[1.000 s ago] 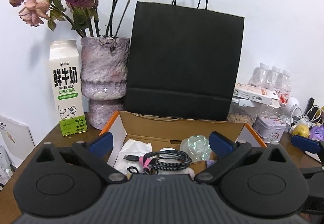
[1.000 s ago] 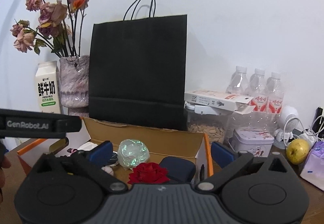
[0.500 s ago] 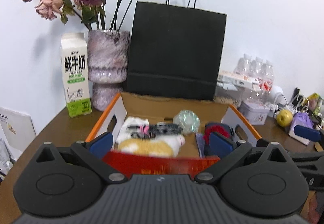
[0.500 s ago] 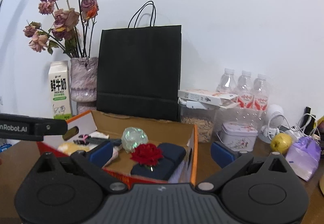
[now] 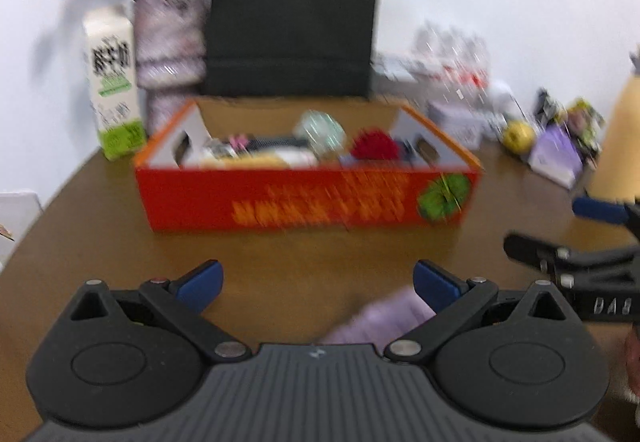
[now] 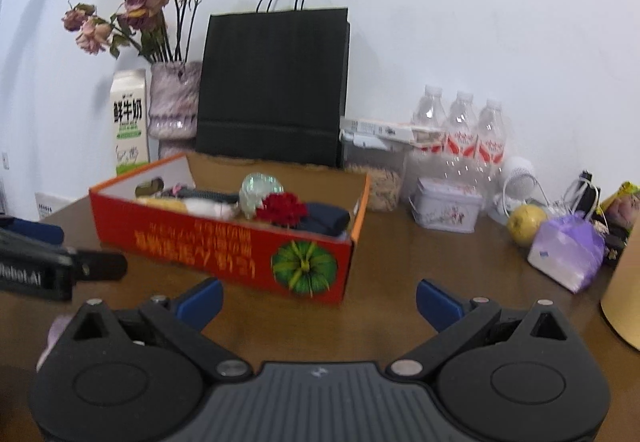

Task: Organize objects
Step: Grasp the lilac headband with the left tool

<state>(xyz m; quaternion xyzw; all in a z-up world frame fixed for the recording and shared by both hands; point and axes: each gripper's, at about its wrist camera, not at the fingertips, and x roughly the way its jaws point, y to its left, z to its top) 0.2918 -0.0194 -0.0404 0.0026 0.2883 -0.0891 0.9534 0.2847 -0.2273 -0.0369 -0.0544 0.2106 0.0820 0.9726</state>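
Brown wood-grain table (image 5: 100, 218) fills your left wrist view, which is motion-blurred. Your left gripper (image 5: 318, 284) sits near the bottom edge, its blue-tipped fingers spread wide apart with nothing between them. A soft lilac cloth (image 5: 384, 316) lies on the table just inside the right fingertip. Farther off, in the middle of the table, stands a rectangular cardboard box (image 5: 280, 202) with a glossy red front, orange lettering and a green pumpkin print at its right end. It is open-topped and packed with small items, too smeared to name apart from a red flower (image 5: 374, 146) and a pale green ball (image 5: 320, 128). Behind it stand a matte black paper bag (image 5: 292, 22), a milk carton (image 5: 112, 82) and a rough mauve vase (image 5: 170, 38).

In your right wrist view, which is sharper, your right gripper (image 6: 318, 300) is likewise released, fingers wide, gripping nothing. The box (image 6: 200, 238) sits far-left of centre, angled. Inside you can make out the crinkled iridescent ball (image 6: 258, 194), the red fabric rose (image 6: 286, 208) and a dark navy case (image 6: 326, 220) beneath it. To the right stand clear plastic bottles (image 6: 464, 130), a small printed tin (image 6: 446, 210), a yellow apple (image 6: 526, 224) and a lilac tissue pack (image 6: 566, 256).
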